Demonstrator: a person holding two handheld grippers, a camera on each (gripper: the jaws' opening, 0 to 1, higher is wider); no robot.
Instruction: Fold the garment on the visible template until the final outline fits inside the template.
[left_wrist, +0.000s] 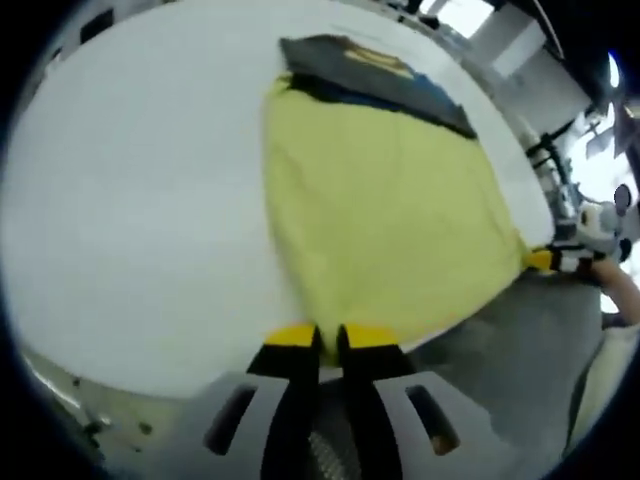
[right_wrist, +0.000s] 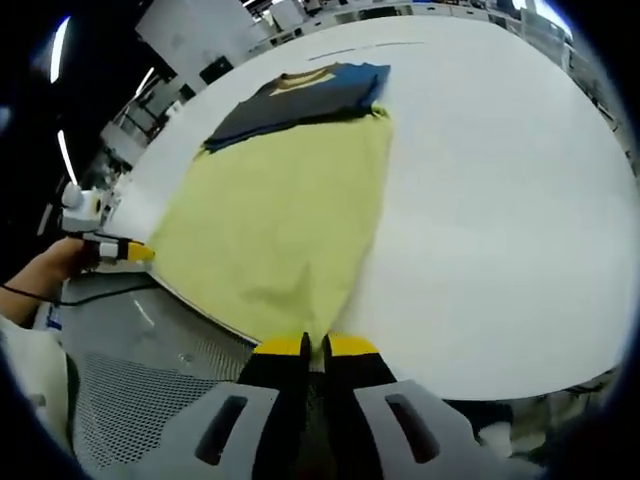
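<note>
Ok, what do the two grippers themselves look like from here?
Both match: the left gripper and the right gripper each have two black fingers with yellow tips, rising from a light grey body with slotted openings. In the right gripper view, a thin black cable runs by the person's hand.

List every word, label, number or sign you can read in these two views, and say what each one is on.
No text can be read in either view.
Dark garment: a yellowish band or print near its far edge, too blurred to tell whether it holds letters.
Yellow garment: plain, no lettering visible.
White table: unmarked apart from a thin line near the far edge.
Left tool and right tool: no labels seen.
</note>
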